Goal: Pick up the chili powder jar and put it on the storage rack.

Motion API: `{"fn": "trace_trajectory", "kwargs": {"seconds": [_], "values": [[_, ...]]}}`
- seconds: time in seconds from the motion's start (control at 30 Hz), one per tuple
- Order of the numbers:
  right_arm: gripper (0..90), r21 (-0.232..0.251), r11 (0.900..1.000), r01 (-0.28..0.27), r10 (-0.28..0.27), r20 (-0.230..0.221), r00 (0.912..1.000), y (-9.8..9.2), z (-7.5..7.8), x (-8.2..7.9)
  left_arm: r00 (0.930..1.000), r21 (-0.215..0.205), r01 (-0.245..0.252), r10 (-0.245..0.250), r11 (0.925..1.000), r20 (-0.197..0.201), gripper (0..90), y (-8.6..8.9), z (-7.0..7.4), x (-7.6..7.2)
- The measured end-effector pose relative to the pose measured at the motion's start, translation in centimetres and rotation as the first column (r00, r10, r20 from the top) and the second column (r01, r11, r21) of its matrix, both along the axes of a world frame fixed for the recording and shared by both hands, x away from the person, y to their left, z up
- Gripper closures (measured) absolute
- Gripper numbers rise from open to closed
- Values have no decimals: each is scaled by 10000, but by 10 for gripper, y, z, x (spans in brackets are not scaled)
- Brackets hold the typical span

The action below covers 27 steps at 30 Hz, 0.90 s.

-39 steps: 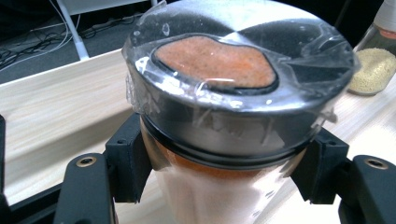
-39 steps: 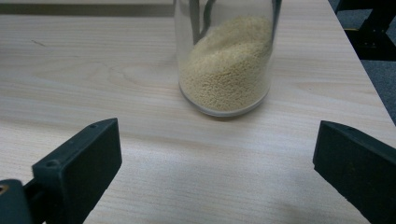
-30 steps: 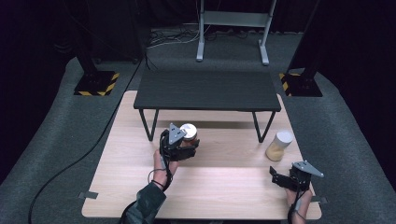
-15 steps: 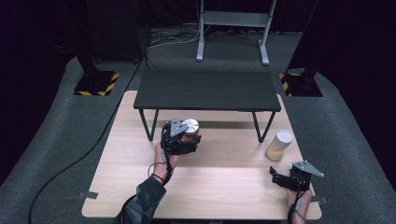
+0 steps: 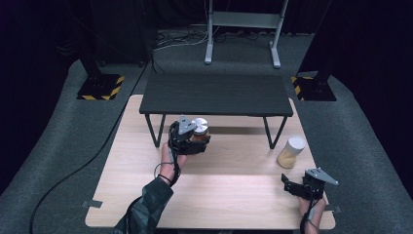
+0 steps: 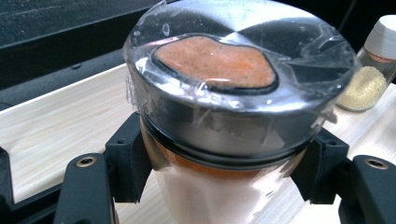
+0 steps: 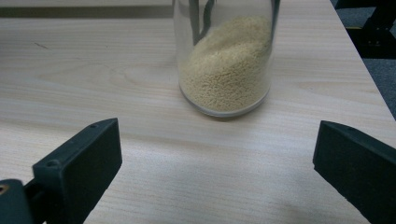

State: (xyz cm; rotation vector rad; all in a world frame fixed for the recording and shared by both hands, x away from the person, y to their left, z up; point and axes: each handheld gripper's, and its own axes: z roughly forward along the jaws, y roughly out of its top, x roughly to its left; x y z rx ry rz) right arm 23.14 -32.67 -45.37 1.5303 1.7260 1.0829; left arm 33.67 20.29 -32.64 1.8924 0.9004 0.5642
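A glass jar of orange powder (image 6: pixel 219 140) with a silver, plastic-wrapped lid is clamped between the black jaws of my left gripper (image 5: pixel 195 141). In the high view this jar (image 5: pixel 200 129) is held above the wooden table, just in front of the black shelf (image 5: pixel 216 93). A second jar with pale yellow grains and a white lid (image 5: pixel 291 152) stands upright on the table at the right. My right gripper (image 5: pixel 292 184) rests low near the table's front right corner, open, with the yellow jar (image 7: pixel 224 60) a short way ahead of its jaws.
The wooden table (image 5: pixel 214 200) has free surface in the middle and at the front. The low black shelf stands on thin legs (image 5: pixel 155 130) across the back of the table. Grey carpet (image 5: pixel 58 146) surrounds the table, with a cable on the floor at left.
My left gripper has carried the orange jar a little to the right and farther toward the black shelf. The right gripper and the yellow jar have not moved.
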Motion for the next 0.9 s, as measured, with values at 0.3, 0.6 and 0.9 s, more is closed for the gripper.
{"fn": "trace_trajectory", "kwargs": {"seconds": [0.3,0.6,0.9], "values": [[1,-14,10000,-3,3,-7,10000,0,0,0,9999,13,65,-65,10000,-107,313,3,6,5],[1,-16,10000,-15,15,-12,10000,0,0,0,9998,58,126,-125,9999,-161,312,4,13,10],[2,5,10000,-26,26,-47,10000,0,0,1,9998,91,170,-169,9998,-136,313,2,19,13]]}}
